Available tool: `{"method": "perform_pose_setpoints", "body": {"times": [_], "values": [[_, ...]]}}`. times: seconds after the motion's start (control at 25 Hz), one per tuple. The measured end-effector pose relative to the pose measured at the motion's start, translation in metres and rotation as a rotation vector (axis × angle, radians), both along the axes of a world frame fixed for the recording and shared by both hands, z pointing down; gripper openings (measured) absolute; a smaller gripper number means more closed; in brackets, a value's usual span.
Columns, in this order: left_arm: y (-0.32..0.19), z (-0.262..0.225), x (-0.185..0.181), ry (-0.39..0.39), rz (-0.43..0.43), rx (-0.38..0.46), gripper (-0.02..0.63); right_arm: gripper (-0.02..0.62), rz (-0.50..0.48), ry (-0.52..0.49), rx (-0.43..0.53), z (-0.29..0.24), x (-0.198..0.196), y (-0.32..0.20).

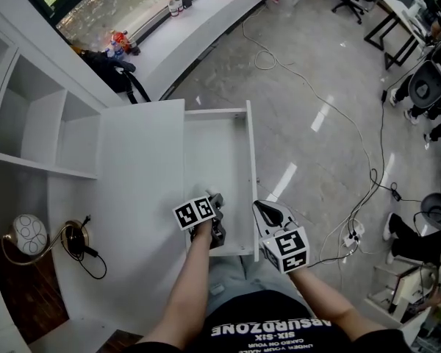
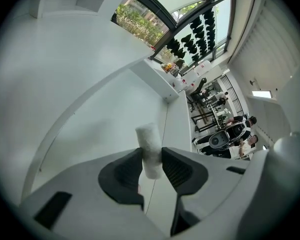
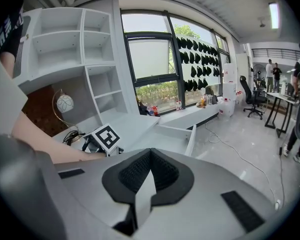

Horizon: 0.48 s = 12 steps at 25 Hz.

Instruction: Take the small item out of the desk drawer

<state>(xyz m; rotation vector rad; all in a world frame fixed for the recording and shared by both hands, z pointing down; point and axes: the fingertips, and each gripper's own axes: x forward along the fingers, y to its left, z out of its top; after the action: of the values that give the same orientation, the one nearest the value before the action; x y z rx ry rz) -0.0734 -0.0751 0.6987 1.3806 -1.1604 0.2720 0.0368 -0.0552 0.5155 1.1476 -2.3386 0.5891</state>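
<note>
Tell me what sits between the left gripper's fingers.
A small white roll, pinched between the fingers of the left gripper, over the drawer; the left gripper view shows it.

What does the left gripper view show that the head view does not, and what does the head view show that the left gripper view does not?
Only the left gripper view: a small white roll pinched between the jaws of the left gripper. In the head view this roll cannot be made out.
Only the head view: the right gripper by the drawer's front right corner, the wall shelves and a round lamp on the desk.
Both: the open white drawer, with the left gripper over it.
</note>
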Motion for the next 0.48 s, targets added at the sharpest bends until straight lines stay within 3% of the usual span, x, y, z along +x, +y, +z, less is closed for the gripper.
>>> {"method": "perform_pose_setpoints", "body": {"times": [0.48], "values": [[0.011, -0.022, 0.0, -0.005, 0.015, 0.033, 0.129, -0.002, -0.014, 0.001, 0.011, -0.006, 0.004, 0.006]]}}
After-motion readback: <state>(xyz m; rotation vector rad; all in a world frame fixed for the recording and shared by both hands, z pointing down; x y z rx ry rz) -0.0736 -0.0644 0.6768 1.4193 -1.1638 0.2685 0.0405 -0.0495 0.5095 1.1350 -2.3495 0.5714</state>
